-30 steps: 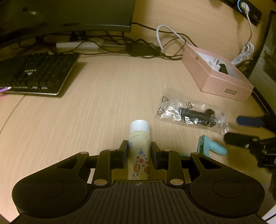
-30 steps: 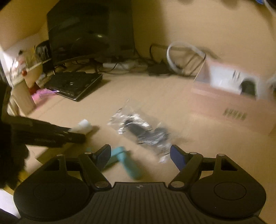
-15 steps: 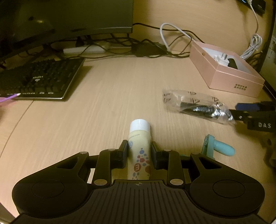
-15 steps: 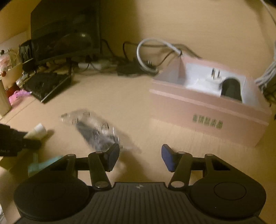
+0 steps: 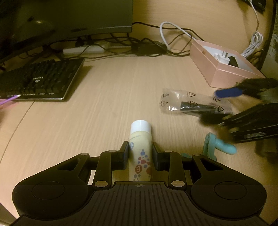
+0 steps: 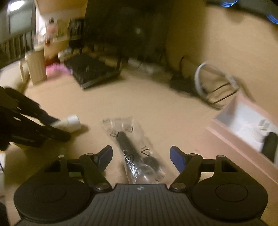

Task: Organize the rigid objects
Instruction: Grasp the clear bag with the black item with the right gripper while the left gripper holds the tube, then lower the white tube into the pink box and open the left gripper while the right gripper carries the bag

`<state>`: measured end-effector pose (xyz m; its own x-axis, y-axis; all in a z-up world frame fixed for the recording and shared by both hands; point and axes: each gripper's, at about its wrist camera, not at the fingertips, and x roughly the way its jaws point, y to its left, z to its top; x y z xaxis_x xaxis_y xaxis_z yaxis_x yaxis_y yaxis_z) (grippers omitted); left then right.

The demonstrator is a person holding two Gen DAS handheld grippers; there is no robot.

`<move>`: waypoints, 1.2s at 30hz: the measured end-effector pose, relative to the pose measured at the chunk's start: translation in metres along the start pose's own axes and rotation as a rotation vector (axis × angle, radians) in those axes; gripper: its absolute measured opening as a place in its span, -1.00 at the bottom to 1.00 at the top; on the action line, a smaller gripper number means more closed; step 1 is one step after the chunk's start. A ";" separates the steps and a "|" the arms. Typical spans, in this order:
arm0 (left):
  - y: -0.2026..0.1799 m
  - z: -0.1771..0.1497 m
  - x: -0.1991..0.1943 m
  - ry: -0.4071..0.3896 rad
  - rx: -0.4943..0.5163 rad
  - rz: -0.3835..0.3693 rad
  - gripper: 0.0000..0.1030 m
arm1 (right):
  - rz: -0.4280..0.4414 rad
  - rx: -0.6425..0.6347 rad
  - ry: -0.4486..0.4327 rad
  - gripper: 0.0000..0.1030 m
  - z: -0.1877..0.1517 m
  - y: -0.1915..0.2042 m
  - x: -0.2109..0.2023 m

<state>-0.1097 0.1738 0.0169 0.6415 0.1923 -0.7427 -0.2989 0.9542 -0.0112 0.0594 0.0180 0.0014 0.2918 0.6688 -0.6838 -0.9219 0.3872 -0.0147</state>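
Note:
My left gripper point(image 5: 140, 149) is shut on a cream bottle point(image 5: 140, 139) with a white cap and coloured dots, which lies on the wooden desk point(image 5: 104, 104). In the right wrist view the bottle's cap point(image 6: 73, 122) pokes out of that gripper at the left. My right gripper point(image 6: 140, 153) hangs low over a clear plastic bag point(image 6: 126, 135) with a black part inside. Its jaws are opening and the bag lies between the blue pads, untouched. The left wrist view shows this gripper point(image 5: 219, 106) blurred at the bag's point(image 5: 182, 104) right end. A teal plastic piece point(image 5: 220, 146) lies nearby.
An open pink box point(image 5: 225, 71) with a white plug and a black item stands at the right, also the pink box point(image 6: 243, 139) beside my right gripper. A black keyboard point(image 5: 40, 78), a monitor point(image 5: 60, 15) and tangled cables point(image 5: 156, 47) line the back.
My right gripper swung left from the pink box and came down over the plastic bag, its jaws narrowing and then widening. The bag has shifted. My left gripper kept still on the bottle.

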 end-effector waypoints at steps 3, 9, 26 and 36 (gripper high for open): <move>0.004 0.000 -0.001 0.000 -0.012 0.001 -0.39 | 0.024 0.056 0.016 0.07 0.004 0.000 0.003; 0.003 -0.003 -0.002 -0.009 0.045 -0.002 -0.39 | -0.121 -0.062 0.001 -0.60 0.002 0.031 -0.035; -0.078 0.096 -0.061 -0.176 0.166 -0.335 -0.41 | -0.407 0.369 -0.031 -0.60 -0.091 -0.009 -0.182; -0.148 0.255 0.043 -0.171 -0.022 -0.375 -0.41 | -0.493 0.463 -0.057 -0.60 -0.101 -0.022 -0.193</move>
<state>0.1427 0.0994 0.1574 0.8164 -0.1306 -0.5625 -0.0361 0.9606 -0.2755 -0.0024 -0.1837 0.0603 0.6748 0.3714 -0.6377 -0.4769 0.8789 0.0072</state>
